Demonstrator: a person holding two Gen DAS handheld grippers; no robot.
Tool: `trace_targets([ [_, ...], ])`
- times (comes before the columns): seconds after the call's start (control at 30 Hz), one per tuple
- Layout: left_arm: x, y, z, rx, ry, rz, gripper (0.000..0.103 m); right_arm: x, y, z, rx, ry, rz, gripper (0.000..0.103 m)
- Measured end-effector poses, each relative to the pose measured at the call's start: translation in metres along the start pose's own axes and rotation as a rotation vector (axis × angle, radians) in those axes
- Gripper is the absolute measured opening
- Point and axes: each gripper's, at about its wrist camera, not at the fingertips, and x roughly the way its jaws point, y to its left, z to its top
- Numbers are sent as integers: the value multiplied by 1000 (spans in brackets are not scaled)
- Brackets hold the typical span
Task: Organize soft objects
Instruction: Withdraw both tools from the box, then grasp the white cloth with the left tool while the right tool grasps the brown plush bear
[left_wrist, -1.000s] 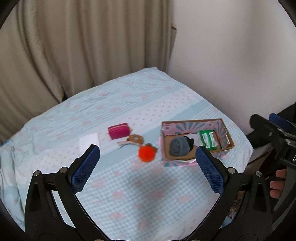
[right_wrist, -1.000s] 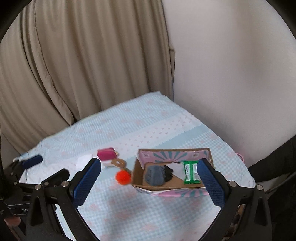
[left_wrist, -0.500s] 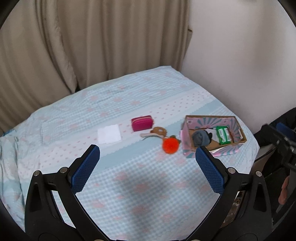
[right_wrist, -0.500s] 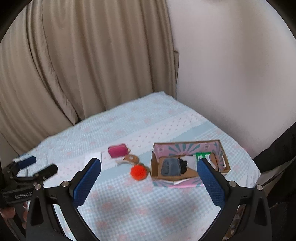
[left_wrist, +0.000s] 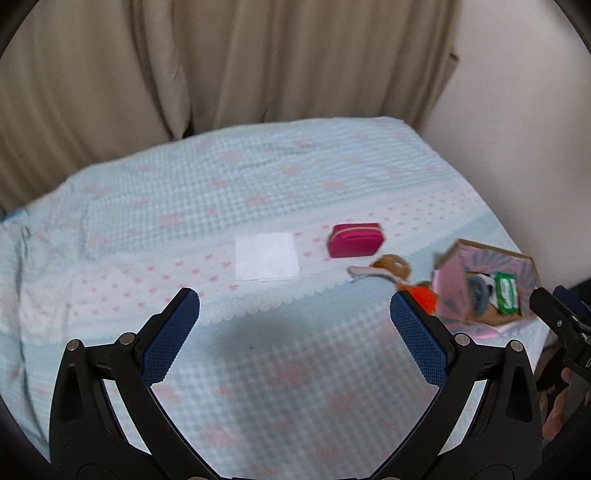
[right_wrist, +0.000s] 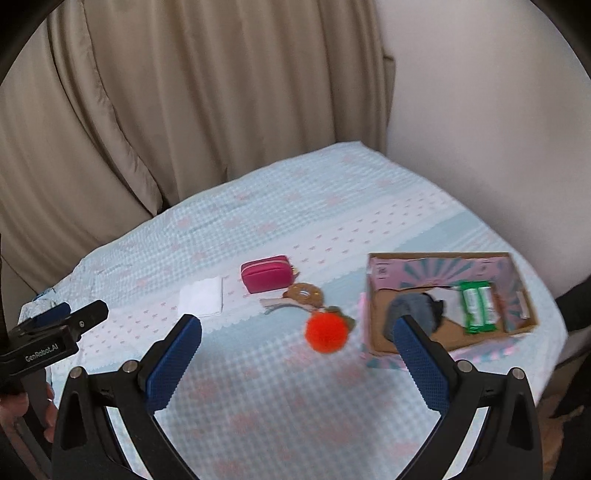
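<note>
On the bed lie a magenta zip pouch (left_wrist: 355, 240) (right_wrist: 266, 274), a folded white cloth (left_wrist: 266, 256) (right_wrist: 202, 297), a brown round plush (left_wrist: 392, 264) (right_wrist: 305, 293) and an orange pompom (left_wrist: 424, 297) (right_wrist: 326, 331). An open cardboard box (left_wrist: 458, 260) (right_wrist: 443, 261) at the right holds a grey soft item (right_wrist: 413, 307) and green packets (left_wrist: 506, 293) (right_wrist: 479, 305). My left gripper (left_wrist: 294, 308) hovers open above the bedspread, nearer than the cloth. My right gripper (right_wrist: 297, 333) is open too, high over the pompom. Neither holds anything.
The bed (left_wrist: 280, 177) (right_wrist: 332, 199) has a light blue spread with pink patterns. Beige curtains (left_wrist: 221, 62) hang behind it and a white wall (right_wrist: 480, 110) stands at the right. The other gripper's tip shows at each view's edge, with a person's hand (right_wrist: 22, 406) at the left.
Both views have swung left, so the box and the small items sit further right in frame. The left view is now closer to the bed. Both grippers stay open.
</note>
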Motion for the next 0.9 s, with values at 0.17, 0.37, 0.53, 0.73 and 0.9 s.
trace_targets([
  [0.17, 76, 19, 3, -16, 44, -3, 103, 74, 9, 2, 7, 35, 23, 103],
  [0.37, 170, 23, 5, -9, 95, -20, 103, 158, 10, 0, 11, 80, 5, 103],
  [0.53, 230, 24, 6, 0, 122, -11, 103, 216, 1, -4, 50, 142, -7, 103],
  [0.73, 287, 34, 3, -20, 164, -9, 103, 270, -6, -7, 63, 197, -44, 103],
  [0.9, 313, 30, -2, 25, 180, 17, 103, 301, -17, -8, 81, 232, -60, 103],
])
